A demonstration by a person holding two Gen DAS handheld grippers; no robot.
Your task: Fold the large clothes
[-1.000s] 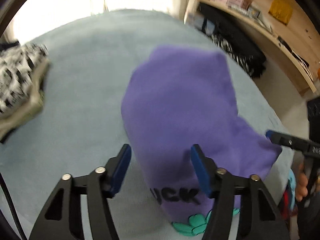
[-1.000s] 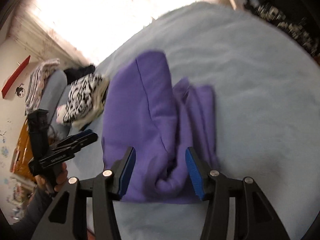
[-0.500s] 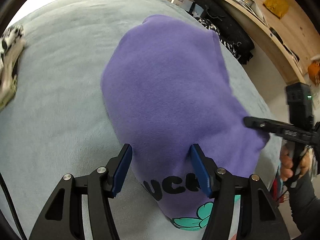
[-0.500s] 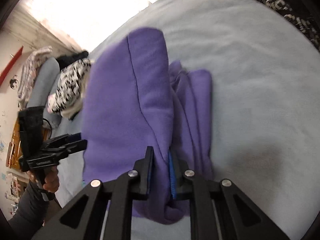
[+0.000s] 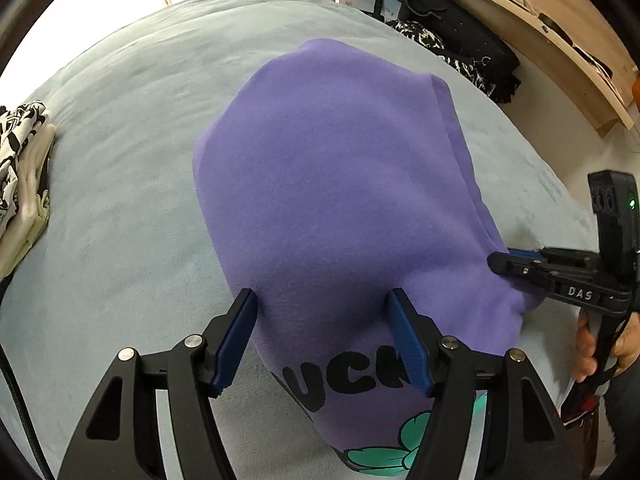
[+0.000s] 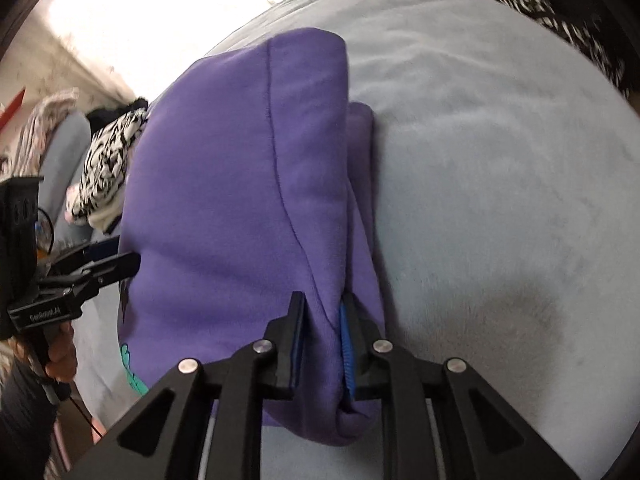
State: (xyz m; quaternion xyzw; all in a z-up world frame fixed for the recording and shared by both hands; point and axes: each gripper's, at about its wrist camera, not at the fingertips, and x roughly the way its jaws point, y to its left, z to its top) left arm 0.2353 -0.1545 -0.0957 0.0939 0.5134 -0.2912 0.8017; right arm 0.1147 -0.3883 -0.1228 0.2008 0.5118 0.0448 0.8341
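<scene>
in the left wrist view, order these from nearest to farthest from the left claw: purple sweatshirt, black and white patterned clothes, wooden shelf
1. Purple sweatshirt: directly under the left claw, whose jaws are opening with the fabric between them.
2. Black and white patterned clothes: far left edge of the grey blanket.
3. Wooden shelf: upper right, beyond the blanket, against the wall.

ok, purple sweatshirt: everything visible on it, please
The purple sweatshirt is soft fleece, folded into a thick bundle on the pale blue blanket. Black lettering and a teal flower print show at its near end. The right gripper pinches layers at one edge, jaws easing open; the left gripper straddles it, opening.
</scene>
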